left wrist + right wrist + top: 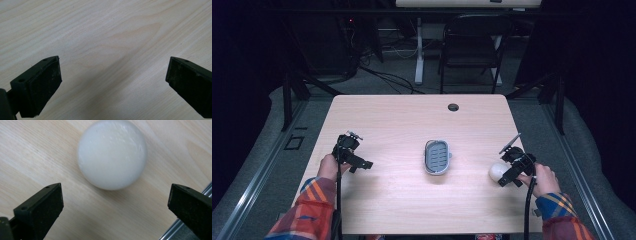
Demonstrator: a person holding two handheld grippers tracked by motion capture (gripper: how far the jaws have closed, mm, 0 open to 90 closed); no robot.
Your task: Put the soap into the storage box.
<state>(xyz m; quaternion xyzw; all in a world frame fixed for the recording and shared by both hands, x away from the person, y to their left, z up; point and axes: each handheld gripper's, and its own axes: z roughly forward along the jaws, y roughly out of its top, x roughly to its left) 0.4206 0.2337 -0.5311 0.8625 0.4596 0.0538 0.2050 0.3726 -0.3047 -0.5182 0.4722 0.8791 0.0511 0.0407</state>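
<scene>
The grey tray (437, 157) sitting between my two grippers has nothing in it as far as I can see, just slots in its floor. It's off to the left of my right gripper (506, 172) and well apart from it.

The white ball (112, 153) is lying on the table just ahead of my right gripper (115, 202), a bit past the tips and not touching either one. Jaws on that one are spread wide, wider than the ball. From above, the ball (498, 171) sits right at the gripper's front, near the table's right edge.

My left gripper (113, 75) is also wide apart with only bare wood between the jaws, way over on the other side of the tray.

Table (402, 120) is light wood with a cable hole (453, 107) at the far side. Behind it there's a dark room with a black folding chair (471, 47).
</scene>
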